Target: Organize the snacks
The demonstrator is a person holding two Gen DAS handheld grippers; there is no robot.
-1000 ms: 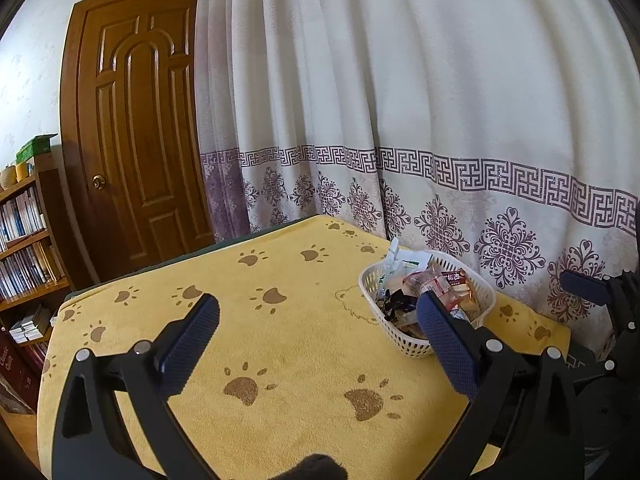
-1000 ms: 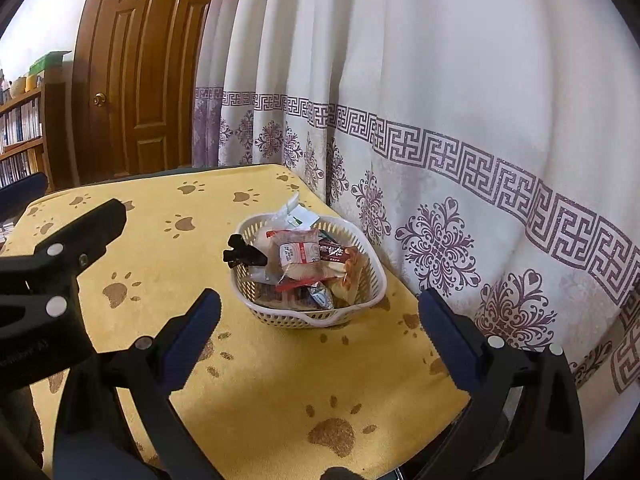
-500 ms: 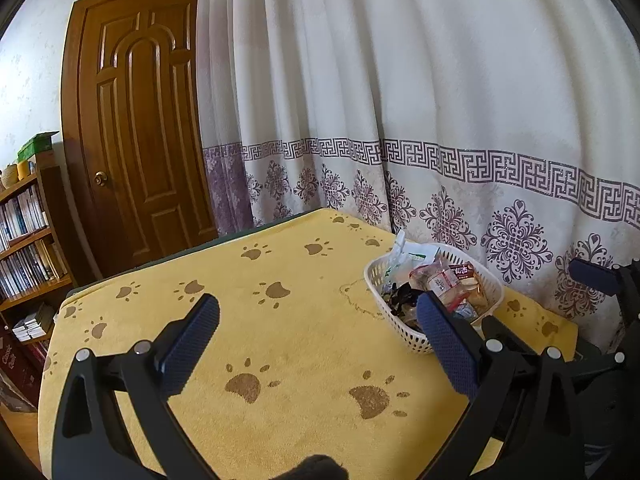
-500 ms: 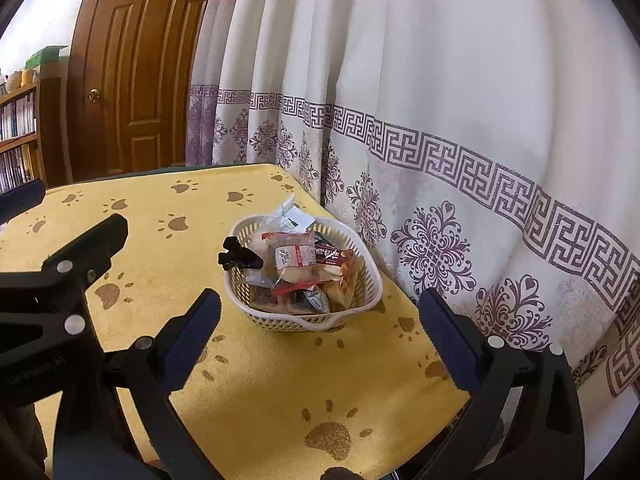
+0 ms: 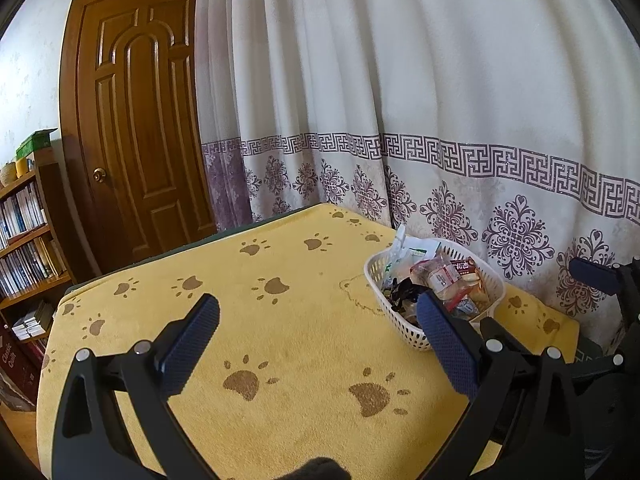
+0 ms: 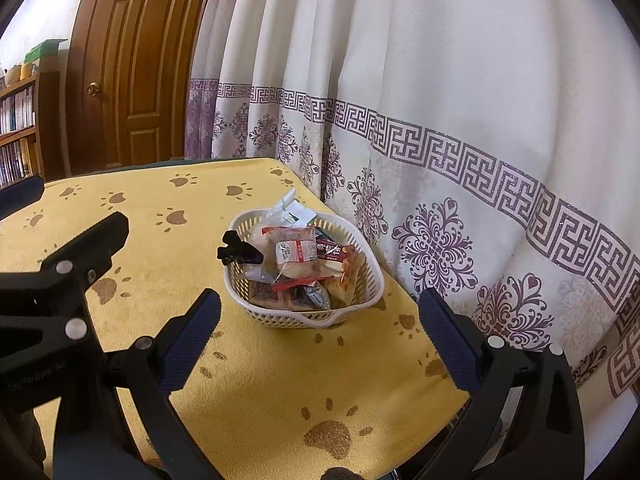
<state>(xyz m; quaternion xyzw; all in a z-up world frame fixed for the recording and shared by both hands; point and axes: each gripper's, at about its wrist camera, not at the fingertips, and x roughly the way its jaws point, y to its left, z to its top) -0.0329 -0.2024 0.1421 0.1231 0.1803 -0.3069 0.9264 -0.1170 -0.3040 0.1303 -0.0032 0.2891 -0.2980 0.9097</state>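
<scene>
A white plastic basket (image 6: 362, 302) full of wrapped snacks (image 6: 294, 252) stands on the yellow paw-print tablecloth (image 6: 260, 380) near the curtain. A black clip (image 6: 238, 252) holds a clear bag at its left rim. The basket also shows in the left wrist view (image 5: 380, 284), partly hidden behind a fingertip. My right gripper (image 6: 318, 334) is open and empty, just in front of the basket. My left gripper (image 5: 318, 338) is open and empty above the cloth, left of the basket. The left gripper's arm shows in the right wrist view (image 6: 60, 276).
A white patterned curtain (image 5: 440, 120) hangs right behind the table. A wooden door (image 5: 136, 132) and a bookshelf (image 5: 24, 224) stand at the left. The table's right edge (image 6: 448, 408) lies close to the basket.
Both grippers have drawn back and risen a little, so the basket looks slightly farther and lower. Both stay open and empty.
</scene>
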